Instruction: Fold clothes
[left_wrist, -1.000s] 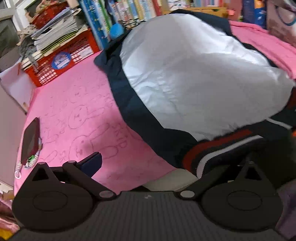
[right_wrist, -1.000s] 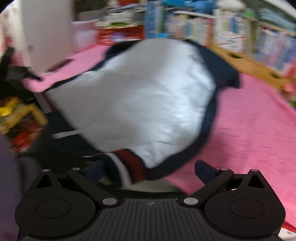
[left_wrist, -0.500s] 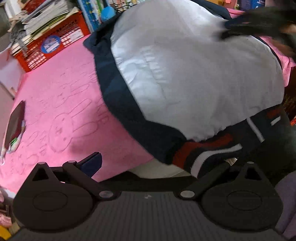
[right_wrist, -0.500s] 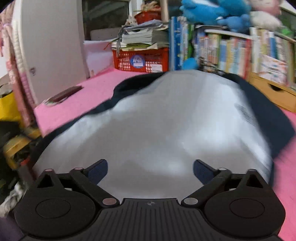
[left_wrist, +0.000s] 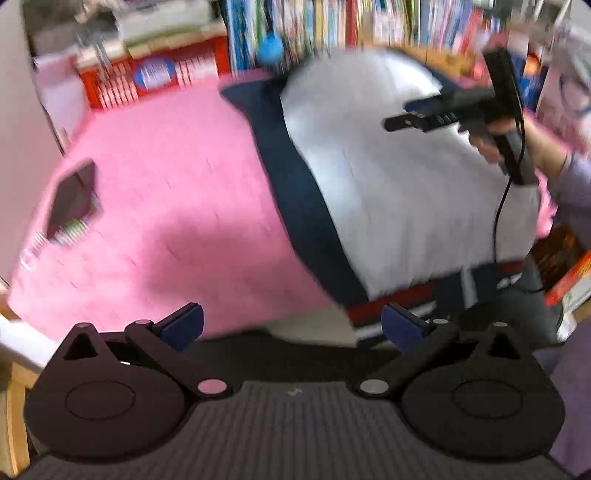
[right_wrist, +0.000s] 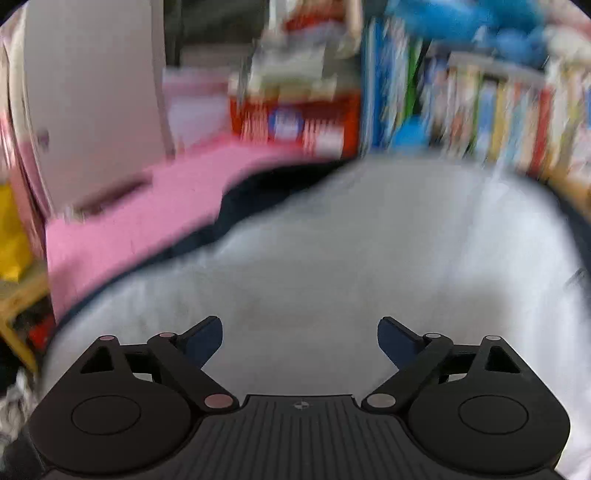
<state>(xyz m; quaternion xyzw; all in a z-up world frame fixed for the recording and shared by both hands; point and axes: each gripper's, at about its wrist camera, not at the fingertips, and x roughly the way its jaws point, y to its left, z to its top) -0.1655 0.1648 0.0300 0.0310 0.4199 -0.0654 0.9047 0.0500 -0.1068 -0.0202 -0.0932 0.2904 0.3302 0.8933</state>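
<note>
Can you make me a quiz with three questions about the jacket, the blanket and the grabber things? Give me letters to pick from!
1. Where does the jacket lie?
A. on the pink blanket
B. in the red basket
C. on a bookshelf

2. What colour is the jacket's big middle part?
A. yellow
B. white
C. green

3. How are the right gripper fingers?
A. pinching the jacket
B. apart, holding nothing
C. holding a book

Answers:
1 A, it is spread over the blanket.
2 B, white with a navy border.
3 B, both blue pads stand apart over the jacket, gripping nothing.
</note>
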